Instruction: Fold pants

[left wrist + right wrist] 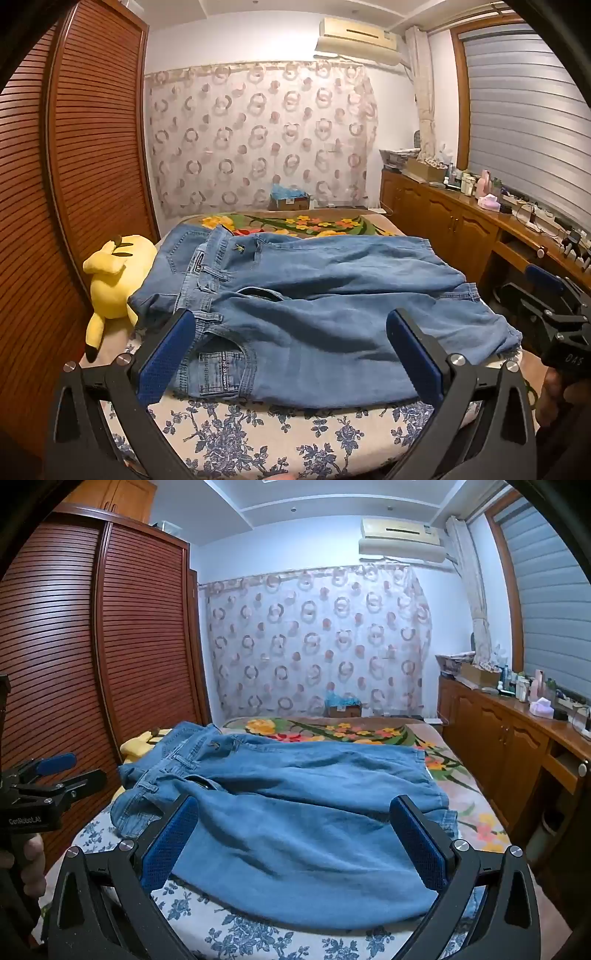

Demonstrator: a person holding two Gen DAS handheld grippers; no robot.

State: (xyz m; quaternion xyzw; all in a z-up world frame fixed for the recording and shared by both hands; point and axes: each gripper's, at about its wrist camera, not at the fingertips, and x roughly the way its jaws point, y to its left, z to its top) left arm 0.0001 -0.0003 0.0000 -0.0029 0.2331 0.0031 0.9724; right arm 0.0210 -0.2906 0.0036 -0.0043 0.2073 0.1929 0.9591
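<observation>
Pants point(314, 314) of blue denim lie spread across the bed point(258, 435) in front of you, waistband toward the yellow plush toy point(114, 273). Your left gripper point(291, 332) and right gripper point(295, 819) both stand released, jaws wide, hovering just above the near edge of the fabric, gripping nothing.

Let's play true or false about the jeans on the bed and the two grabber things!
1. The jeans lie on the bed. True.
2. The left gripper is squeezing the jeans. False: its jaws are wide open, holding nothing.
3. A yellow plush toy lies beside the jeans' waistband. True.
4. The right gripper holds a sock. False: it is open and empty.
5. The jeans are red. False: they are blue denim.
</observation>
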